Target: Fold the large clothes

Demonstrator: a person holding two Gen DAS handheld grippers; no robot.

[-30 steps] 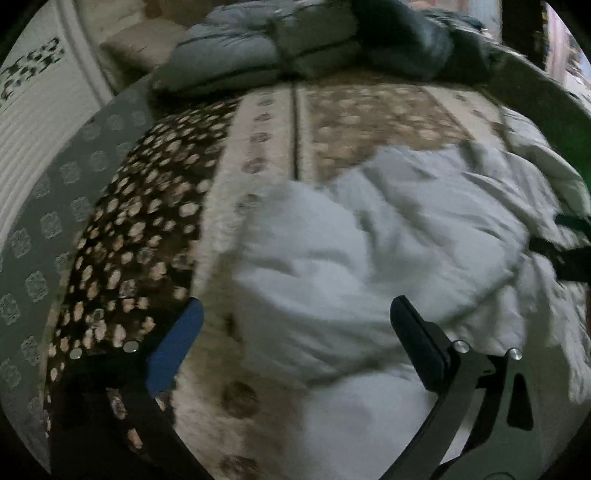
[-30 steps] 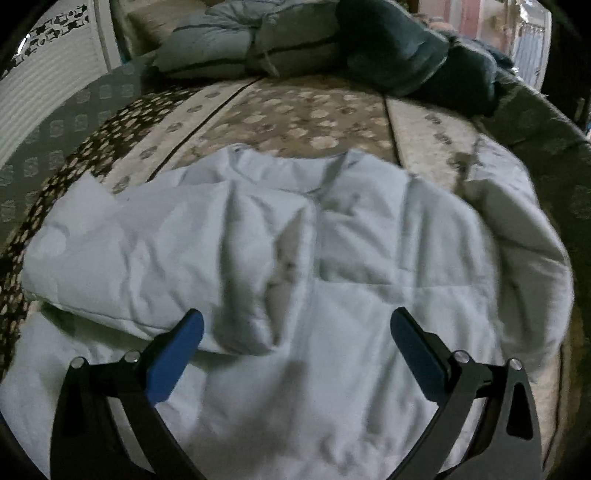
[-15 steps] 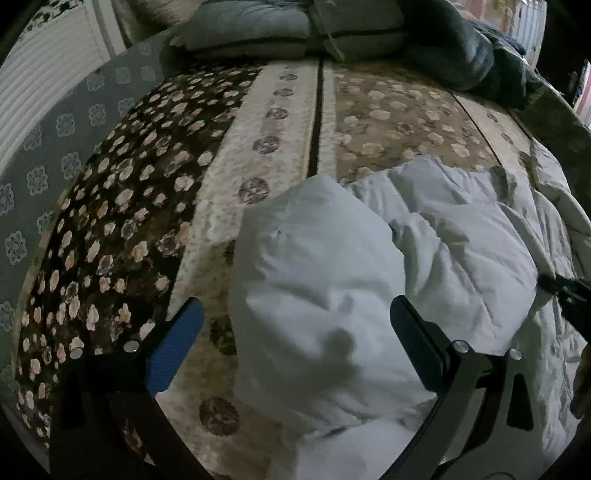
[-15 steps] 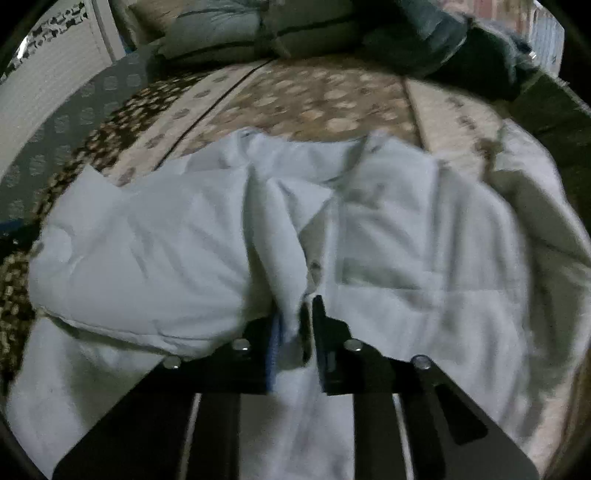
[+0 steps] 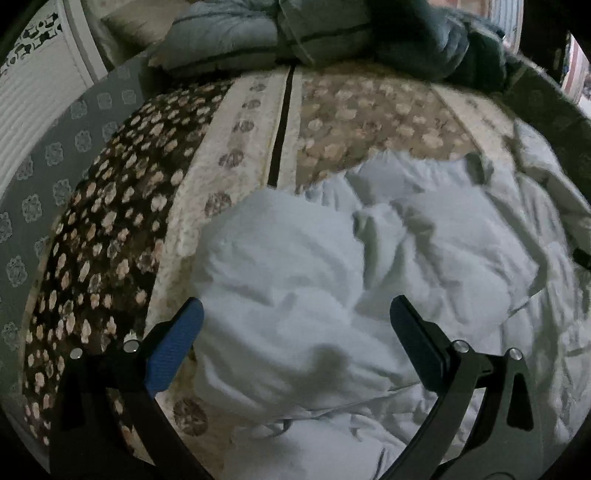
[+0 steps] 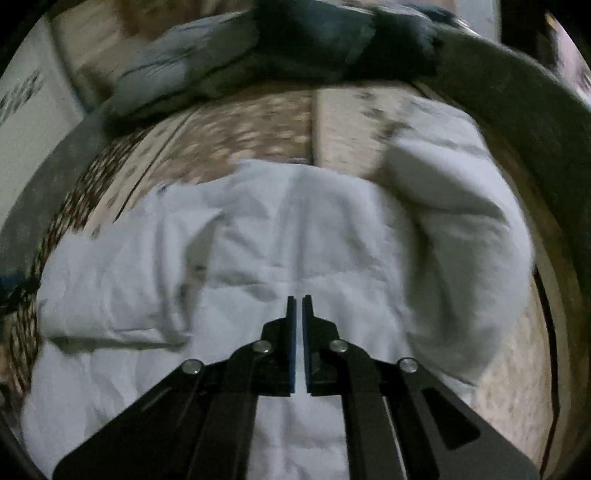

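Now, jacket: a pale padded jacket [image 5: 369, 280] lies spread on the bed and fills the lower middle and right of the left wrist view; in the right wrist view it covers the middle and lower left of the frame.
Folded sleeve: one sleeve [image 5: 273, 295] lies folded across the jacket's body as a thick rounded bulge, at the centre of the left wrist view.
Other sleeve: the second sleeve [image 6: 465, 236] curves down the right side of the right wrist view, lying out on the blanket beside the body of the jacket.
Left gripper: the left gripper [image 5: 295, 347] hangs over the folded sleeve with its jaws wide apart and nothing clamped; whether the blue pad [image 5: 173, 350] and the black pad [image 5: 415, 349] touch the cloth cannot be told.
Right gripper: the right gripper [image 6: 299, 306] is at the lower centre of its view, jaws drawn together with only a thin slit between them; no cloth shows in the slit, and the jacket's body lies behind the tips.
Blanket: a brown and cream flowered blanket [image 5: 229, 147] covers the bed under the jacket, reaching to the upper left.
Bedding pile: grey and dark bedding [image 5: 332, 33] is heaped along the top edge.
Wall panel: a white ribbed panel [image 5: 33, 99] stands at the upper left.
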